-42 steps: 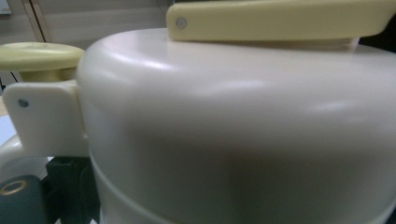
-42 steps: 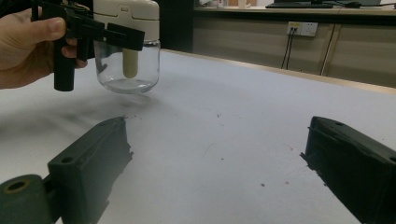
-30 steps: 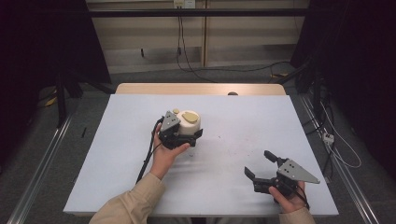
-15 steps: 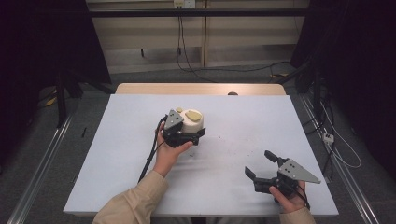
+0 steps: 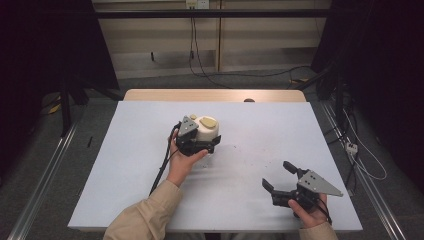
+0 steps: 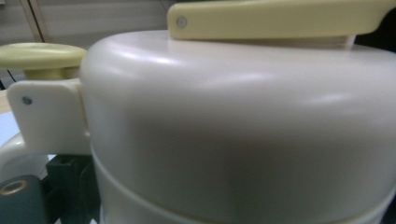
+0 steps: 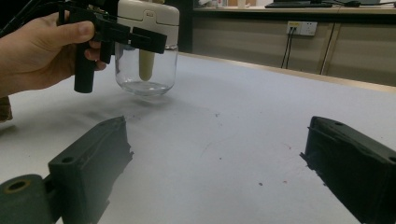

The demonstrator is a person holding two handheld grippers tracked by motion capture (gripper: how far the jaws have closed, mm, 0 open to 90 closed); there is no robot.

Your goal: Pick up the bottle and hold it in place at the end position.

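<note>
The high view looks forward and down over the whole table [image 5: 125, 170] from its near edge, the left gripper view sits pressed close against the jar [image 6: 243, 130], and the right gripper view skims low across the table toward that same jar [image 7: 147, 46], farther off.

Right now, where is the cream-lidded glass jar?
High view: the jar stands left of the table's centre, gripped by the left tongs, far from the right tongs.
</note>
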